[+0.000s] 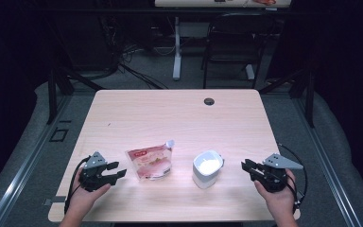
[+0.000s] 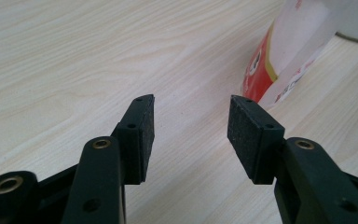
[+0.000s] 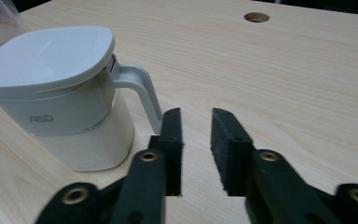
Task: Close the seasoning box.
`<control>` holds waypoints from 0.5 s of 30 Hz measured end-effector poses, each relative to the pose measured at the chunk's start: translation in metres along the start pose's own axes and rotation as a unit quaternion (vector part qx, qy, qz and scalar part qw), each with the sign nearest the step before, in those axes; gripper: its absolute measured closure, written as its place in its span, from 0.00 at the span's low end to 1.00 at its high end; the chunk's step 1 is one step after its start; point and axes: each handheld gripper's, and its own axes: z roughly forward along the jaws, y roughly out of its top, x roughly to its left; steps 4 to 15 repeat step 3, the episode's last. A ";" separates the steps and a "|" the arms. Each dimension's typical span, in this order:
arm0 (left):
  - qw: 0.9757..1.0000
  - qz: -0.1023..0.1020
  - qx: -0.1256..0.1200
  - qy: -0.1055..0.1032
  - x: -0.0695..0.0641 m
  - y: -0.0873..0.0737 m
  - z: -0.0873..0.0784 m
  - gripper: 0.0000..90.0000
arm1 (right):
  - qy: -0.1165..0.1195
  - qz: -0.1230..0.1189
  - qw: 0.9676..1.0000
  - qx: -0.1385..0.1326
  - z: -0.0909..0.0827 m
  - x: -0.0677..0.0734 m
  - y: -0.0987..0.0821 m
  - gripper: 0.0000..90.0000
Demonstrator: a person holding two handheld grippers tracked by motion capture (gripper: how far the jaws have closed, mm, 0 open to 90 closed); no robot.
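A light wooden table [image 1: 179, 118] with rounded corners fills the middle of the high view. Its surface has a pale grain, and a small round dark hole [image 1: 209, 101] sits near the far edge, a little right of centre. Two things rest directly on the table, both in the lower part of the frame. A flat plastic pouch [image 1: 150, 161] with a red label and a spout at its upper right corner lies left of centre. Just right of centre stands a white jug [image 1: 206, 169] with a handle turned to the right. The pouch and the jug are near each other but apart.
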 end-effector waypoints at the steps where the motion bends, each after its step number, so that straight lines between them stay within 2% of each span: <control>1: 1.000 0.000 0.001 0.000 0.000 0.000 0.000 0.57 | 0.000 0.003 1.000 -0.001 0.000 0.001 -0.001 0.75; 3: 1.000 -0.003 0.000 0.003 0.002 0.000 0.001 0.56 | 0.001 0.004 1.000 0.000 0.001 0.001 -0.003 0.71; 15: 1.000 -0.003 0.000 0.003 0.002 0.000 0.001 0.56 | 0.001 0.004 1.000 0.000 0.001 0.001 -0.003 0.71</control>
